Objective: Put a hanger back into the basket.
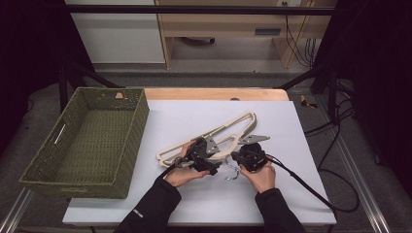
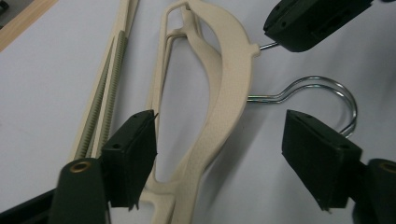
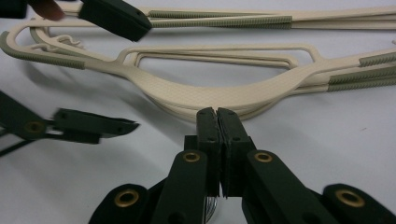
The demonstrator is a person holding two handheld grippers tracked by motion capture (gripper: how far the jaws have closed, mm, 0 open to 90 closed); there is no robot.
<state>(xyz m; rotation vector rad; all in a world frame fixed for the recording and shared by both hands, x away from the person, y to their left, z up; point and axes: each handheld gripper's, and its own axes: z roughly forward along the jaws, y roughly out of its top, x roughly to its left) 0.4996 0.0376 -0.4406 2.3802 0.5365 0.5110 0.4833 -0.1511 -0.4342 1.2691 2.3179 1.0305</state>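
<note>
Right claw [image 3: 217,116] clamps the wire hook of the cream plastic hangers [image 1: 221,133], left claw [image 2: 219,158] gapes around them ungripped, green woven basket [image 1: 92,141] at nine o'clock unfilled

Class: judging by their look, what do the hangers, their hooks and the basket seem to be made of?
Hangers: probably matte cream plastic, moulded and finely grained, with ribbed grey-green grip strips. Hooks: shiny silver metal wire. Basket: woven olive fibre, perhaps paper rope.

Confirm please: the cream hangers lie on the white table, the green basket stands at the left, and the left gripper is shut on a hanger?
Not quite. In the left gripper view, the left gripper is open: its jaws straddle the cream hangers without pressing them. The rest is right.
</note>
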